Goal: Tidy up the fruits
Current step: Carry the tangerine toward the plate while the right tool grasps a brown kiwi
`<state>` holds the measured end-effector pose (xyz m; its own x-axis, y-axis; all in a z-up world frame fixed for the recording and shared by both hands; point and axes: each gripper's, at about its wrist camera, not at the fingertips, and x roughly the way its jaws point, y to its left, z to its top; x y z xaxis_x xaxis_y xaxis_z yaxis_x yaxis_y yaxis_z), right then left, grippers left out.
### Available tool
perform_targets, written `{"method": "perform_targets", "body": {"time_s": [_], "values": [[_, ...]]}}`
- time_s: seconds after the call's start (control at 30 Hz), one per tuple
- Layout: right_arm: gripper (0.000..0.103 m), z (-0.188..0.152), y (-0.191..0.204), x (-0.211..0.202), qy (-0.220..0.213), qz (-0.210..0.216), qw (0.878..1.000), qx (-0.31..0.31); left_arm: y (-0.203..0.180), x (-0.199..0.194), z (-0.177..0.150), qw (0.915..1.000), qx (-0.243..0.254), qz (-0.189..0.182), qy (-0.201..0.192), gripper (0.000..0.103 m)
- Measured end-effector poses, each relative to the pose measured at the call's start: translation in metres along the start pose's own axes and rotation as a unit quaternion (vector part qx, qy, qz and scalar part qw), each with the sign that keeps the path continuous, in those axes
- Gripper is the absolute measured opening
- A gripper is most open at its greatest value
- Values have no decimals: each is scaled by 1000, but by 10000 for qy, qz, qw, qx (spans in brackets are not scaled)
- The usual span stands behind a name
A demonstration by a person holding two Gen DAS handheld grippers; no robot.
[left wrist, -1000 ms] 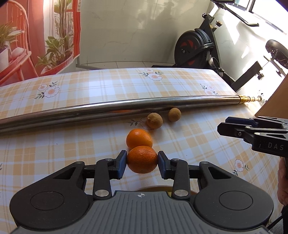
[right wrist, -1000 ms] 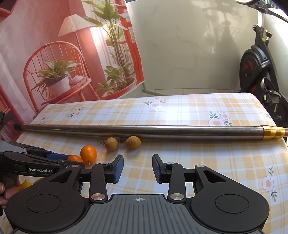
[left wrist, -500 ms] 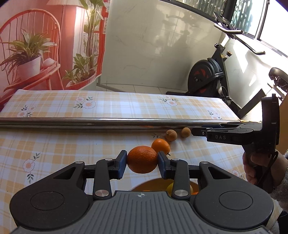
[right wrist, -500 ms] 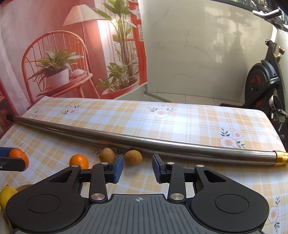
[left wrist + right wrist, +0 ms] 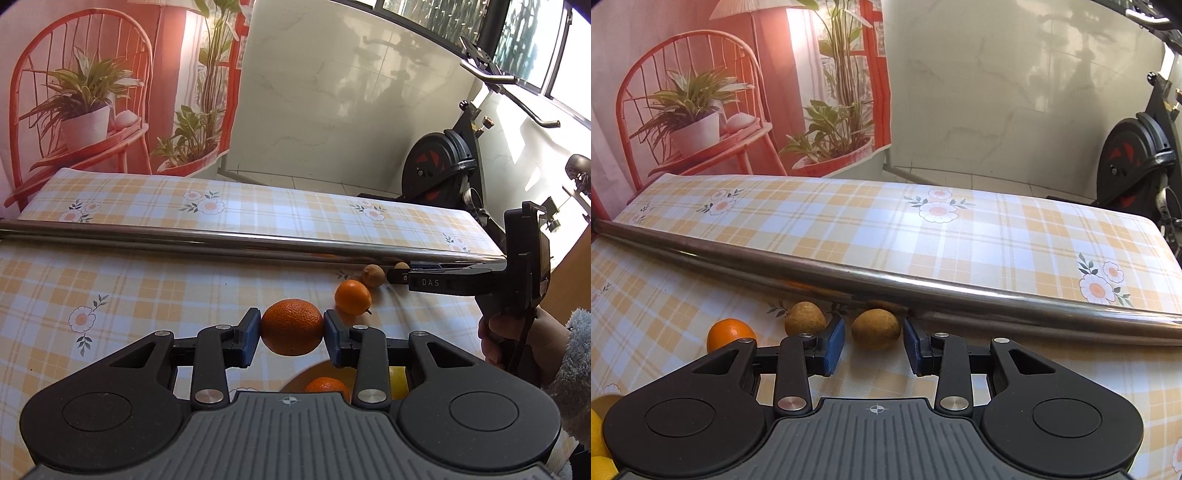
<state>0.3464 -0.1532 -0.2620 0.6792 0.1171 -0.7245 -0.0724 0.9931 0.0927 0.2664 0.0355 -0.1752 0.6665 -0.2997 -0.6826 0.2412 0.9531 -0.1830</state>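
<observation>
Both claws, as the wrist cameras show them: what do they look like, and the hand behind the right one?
Left claw and right claw match: matte black linkage arms, silver pivot pins, blue pads, two round black discs and a ribbed grey base with a small crosshair mark. Seen side-on from the left wrist, the right claw body reads "DAS" in pale letters. A black cable runs past the bare hand, which has a fluffy pale grey sleeve.

We face a pale marbled wall (image 5: 1015, 92) with soft shadows and sunlight on it. To its left hangs a printed backdrop (image 5: 738, 85) showing a red chair, potted plants and a lamp. An exercise bike (image 5: 447, 166) stands on the tiled floor (image 5: 295, 181) at the right, under dark-framed windows (image 5: 517, 33). Our desk (image 5: 960, 236) wears a checked orange-and-white cloth with daisies, brightly lit.
</observation>
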Motion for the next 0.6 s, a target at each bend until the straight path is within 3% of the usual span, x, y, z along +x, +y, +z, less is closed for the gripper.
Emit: {"method": "perform_targets", "body": {"time_s": [0.1,0.33,0.6], "values": [[27,-1,-1,0,-48,13,10000,35,0,0,-1,10000,11,-11,20,39],[27,-6,-1,-15,-149,61,9997,168,-3,-8,-6,10000,15,-7,-14,39],[27,-28,7,-93,-727,458,9937,723,-8,-19,-11,9999,78,-78,-19,39]]}}
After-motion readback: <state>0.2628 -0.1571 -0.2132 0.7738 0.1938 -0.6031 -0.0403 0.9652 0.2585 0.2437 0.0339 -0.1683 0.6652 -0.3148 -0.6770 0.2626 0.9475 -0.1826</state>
